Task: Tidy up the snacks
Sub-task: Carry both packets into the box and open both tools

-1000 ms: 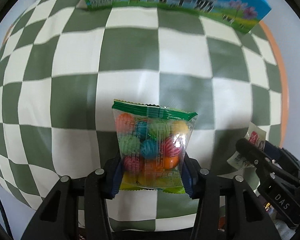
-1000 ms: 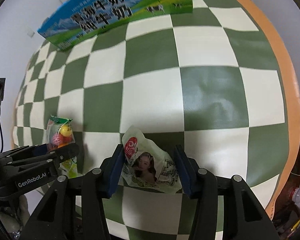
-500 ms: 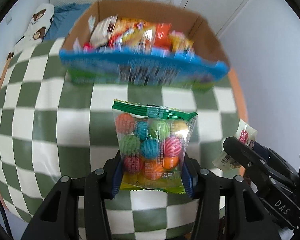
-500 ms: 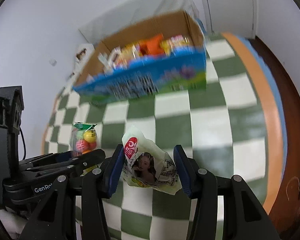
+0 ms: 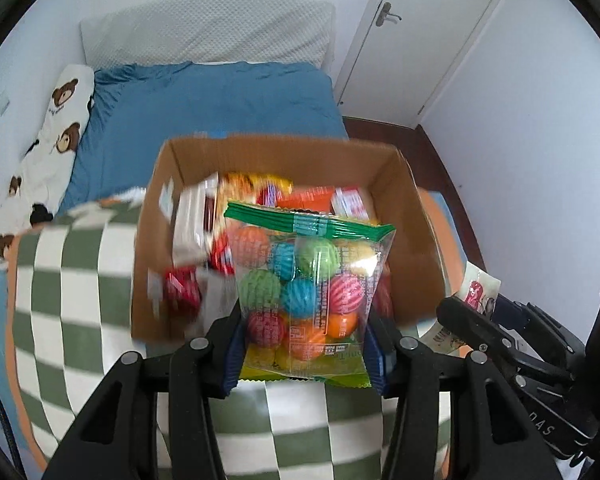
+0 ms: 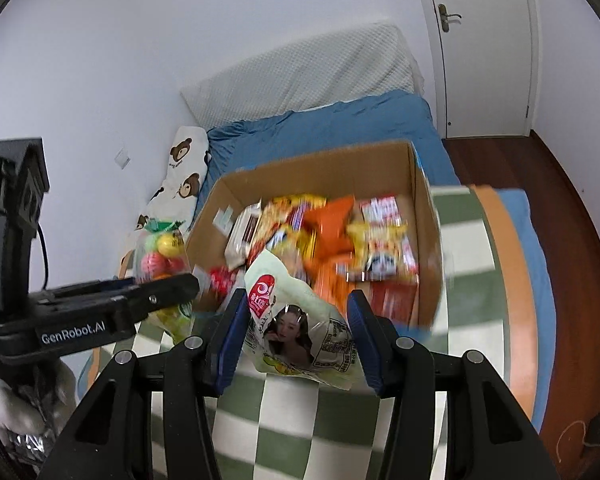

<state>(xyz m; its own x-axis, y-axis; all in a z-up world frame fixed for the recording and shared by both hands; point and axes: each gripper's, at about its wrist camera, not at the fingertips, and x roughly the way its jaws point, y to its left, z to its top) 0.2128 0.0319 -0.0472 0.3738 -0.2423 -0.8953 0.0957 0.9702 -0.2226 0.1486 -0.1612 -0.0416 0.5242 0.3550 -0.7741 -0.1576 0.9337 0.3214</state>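
Observation:
My left gripper (image 5: 306,340) is shut on a clear bag of coloured candy balls (image 5: 304,288) with a green top seal, held up in front of an open cardboard box (image 5: 416,240) full of snack packets. My right gripper (image 6: 296,332) is shut on a pale green snack packet with a woman's face (image 6: 296,328), also held in front of the box (image 6: 424,216). The left gripper with its candy bag (image 6: 162,256) shows at the left of the right wrist view. The right gripper with its packet (image 5: 478,292) shows at the right of the left wrist view.
The box stands on a green-and-white checked cloth (image 5: 72,288) with an orange border. Behind it lies a bed with a blue sheet (image 5: 220,100), a bear-print pillow (image 5: 56,140) and a white headboard cushion. A white door (image 6: 484,40) and wooden floor (image 6: 572,240) are at the right.
Both grippers have risen and tilted up with their packets. The view has swung from the checked cloth to the open box, now seen from above, and the bed behind.

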